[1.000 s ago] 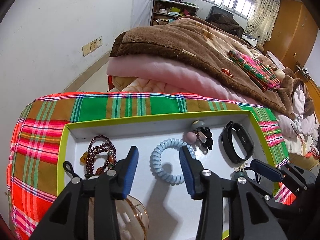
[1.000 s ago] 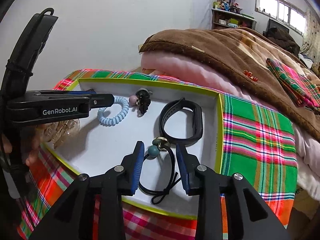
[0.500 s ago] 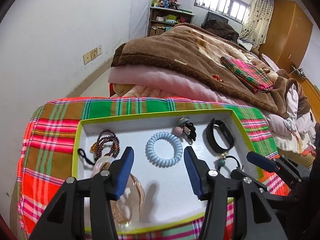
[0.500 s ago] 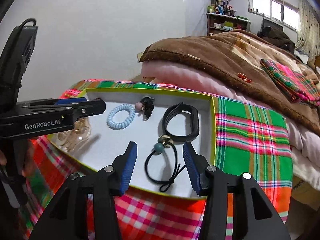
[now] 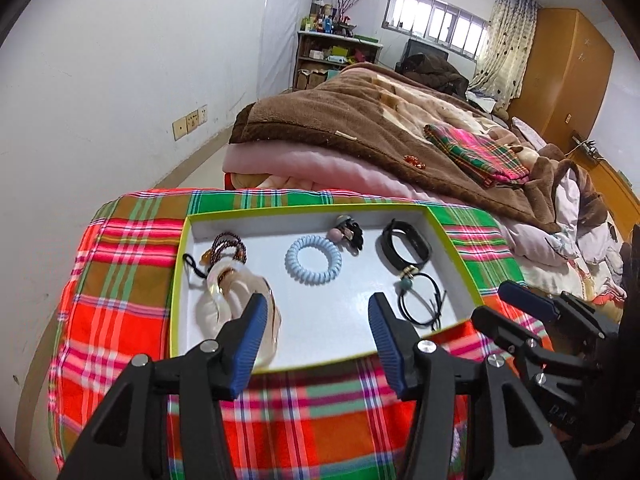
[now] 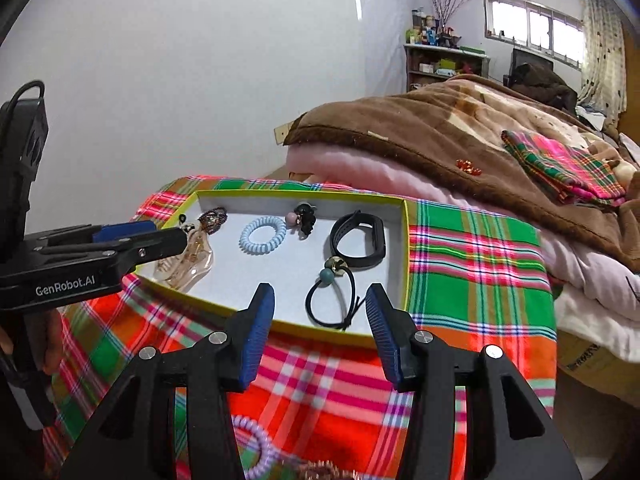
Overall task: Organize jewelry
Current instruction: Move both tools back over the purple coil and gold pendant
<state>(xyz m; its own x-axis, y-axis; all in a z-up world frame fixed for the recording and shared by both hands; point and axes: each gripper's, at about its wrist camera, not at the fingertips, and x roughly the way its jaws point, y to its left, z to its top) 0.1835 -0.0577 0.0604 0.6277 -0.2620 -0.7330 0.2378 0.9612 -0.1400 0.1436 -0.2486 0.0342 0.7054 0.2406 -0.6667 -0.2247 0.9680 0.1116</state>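
A white tray with a lime rim sits on a plaid cloth. In it lie a dark bead bracelet, a clear hair claw, a light-blue coil hair tie, a pink-and-black hair clip, a black wristband and a black elastic with a teal bead. My left gripper is open and empty above the tray's near rim. My right gripper is open and empty, in front of the tray.
A lilac coil hair tie and a rose-gold piece lie on the cloth below my right gripper. Behind the tray, folded pink and brown blankets are stacked. The white wall is on the left.
Both grippers have pulled back and up from the tray, open and empty. The black elastic now lies free in the tray.
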